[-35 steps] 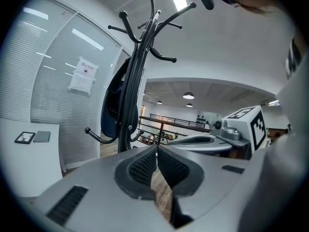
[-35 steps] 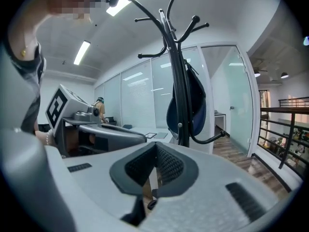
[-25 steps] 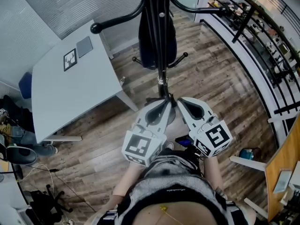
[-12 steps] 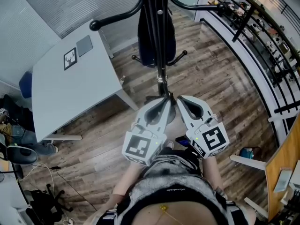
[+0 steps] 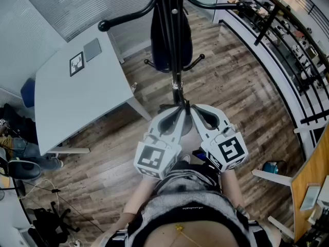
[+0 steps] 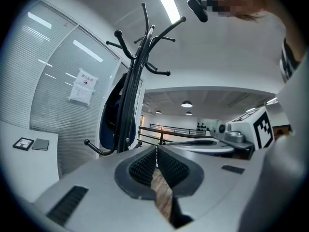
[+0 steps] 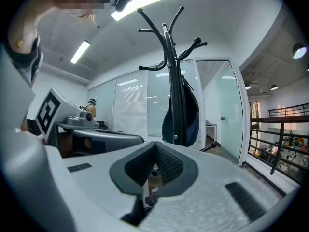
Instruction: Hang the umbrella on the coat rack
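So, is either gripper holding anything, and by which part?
Nothing is held. The left gripper and right gripper are both shut and empty; the umbrella hangs on the rack.

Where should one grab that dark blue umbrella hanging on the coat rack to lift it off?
Likely the umbrella's narrow upper part, where the fabric gathers slim enough for two jaws; lower down it bulges. Come from the right: the coat rack's pole stands in front of it, and more fabric shows there in the right gripper view.
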Motion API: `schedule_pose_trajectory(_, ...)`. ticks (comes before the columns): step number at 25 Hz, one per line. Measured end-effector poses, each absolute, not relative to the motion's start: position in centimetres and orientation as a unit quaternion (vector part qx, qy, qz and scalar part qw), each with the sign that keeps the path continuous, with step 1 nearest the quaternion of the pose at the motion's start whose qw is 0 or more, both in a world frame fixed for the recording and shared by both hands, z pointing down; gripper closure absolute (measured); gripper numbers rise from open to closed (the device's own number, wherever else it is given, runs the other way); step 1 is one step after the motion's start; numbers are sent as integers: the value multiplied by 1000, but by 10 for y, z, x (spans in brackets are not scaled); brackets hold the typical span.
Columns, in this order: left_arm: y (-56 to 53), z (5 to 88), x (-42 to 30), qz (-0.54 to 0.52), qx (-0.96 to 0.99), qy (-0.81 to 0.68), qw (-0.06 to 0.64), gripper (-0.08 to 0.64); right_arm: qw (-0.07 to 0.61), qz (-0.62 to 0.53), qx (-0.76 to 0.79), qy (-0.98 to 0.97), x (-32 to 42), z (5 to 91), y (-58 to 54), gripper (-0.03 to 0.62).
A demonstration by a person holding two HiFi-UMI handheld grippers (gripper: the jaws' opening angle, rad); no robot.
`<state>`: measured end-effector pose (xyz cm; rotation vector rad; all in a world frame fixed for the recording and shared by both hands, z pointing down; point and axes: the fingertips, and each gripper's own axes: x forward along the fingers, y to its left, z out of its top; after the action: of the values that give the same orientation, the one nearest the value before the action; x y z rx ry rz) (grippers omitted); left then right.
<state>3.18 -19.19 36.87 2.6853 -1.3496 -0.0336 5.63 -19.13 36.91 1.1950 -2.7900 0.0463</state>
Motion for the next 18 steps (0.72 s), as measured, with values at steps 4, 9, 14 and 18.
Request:
schedule_pose_trajectory(4, -193, 371, 30, -10, 890, -451, 70, 549, 59, 14, 393, -918, 55, 372, -192, 595)
schedule_pose_trajectory(9, -194, 374, 28, -7, 888, -453, 73, 550, 64, 16, 391, -918, 53, 375, -193, 595)
schedule_pose_trajectory(14, -191, 375, 28, -5, 889, -451, 74, 550, 65, 19, 391, -918, 53, 375, -192, 595)
schedule_pose_trajectory(18, -192, 375, 29, -2, 890, -450, 73, 549, 67, 17, 390, -918, 53, 376, -193, 595)
